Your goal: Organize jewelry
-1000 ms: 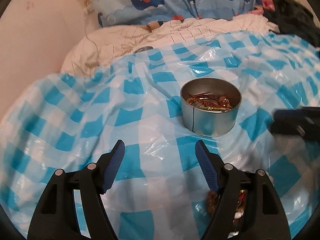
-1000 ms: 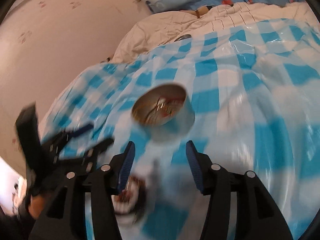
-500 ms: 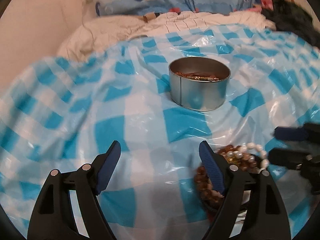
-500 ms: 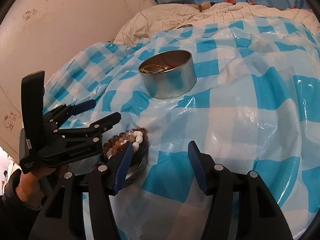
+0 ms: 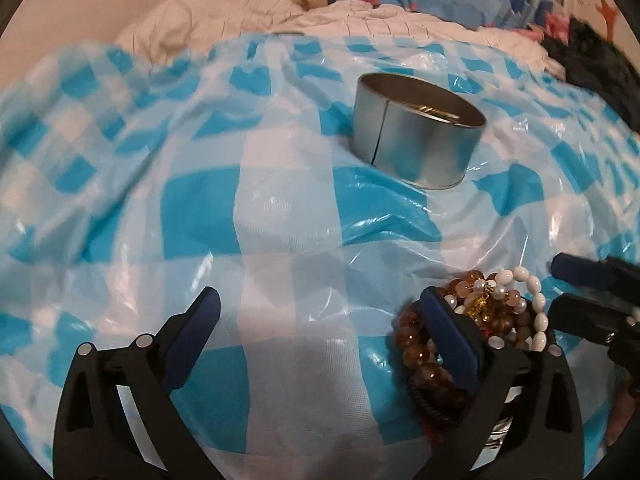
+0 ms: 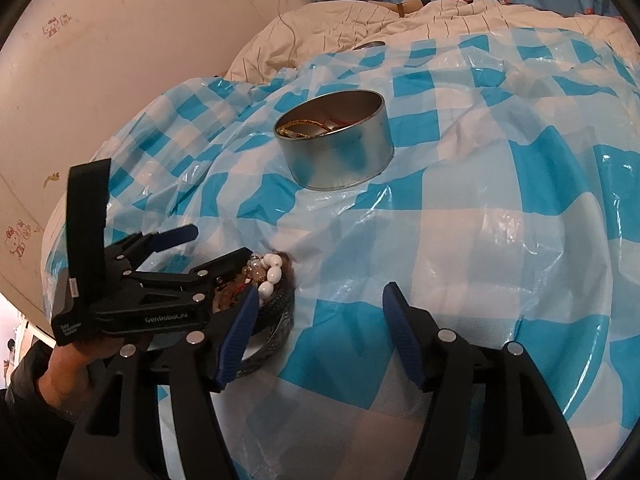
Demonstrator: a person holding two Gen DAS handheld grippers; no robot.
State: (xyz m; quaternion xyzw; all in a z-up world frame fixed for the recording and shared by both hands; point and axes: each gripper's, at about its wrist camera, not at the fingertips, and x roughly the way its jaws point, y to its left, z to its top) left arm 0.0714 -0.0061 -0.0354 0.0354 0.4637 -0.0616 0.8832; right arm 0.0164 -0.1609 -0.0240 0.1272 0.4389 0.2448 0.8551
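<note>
Now opening: left hand-held gripper (image 5: 316,320) and right hand-held gripper (image 6: 320,312), both empty, flanking bead bracelets (image 5: 480,312) heaped on checked sheet (image 5: 280,208) near metal tin (image 5: 416,148).

"GenRobot.AI" printed on left gripper (image 6: 222,245) body

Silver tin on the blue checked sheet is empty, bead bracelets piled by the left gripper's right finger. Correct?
Not quite. The silver tin is not empty: the right wrist view shows gold chain and other jewelry inside. The rest holds: it sits on the blue checked sheet, and the bead bracelets lie beside the left gripper.
</note>
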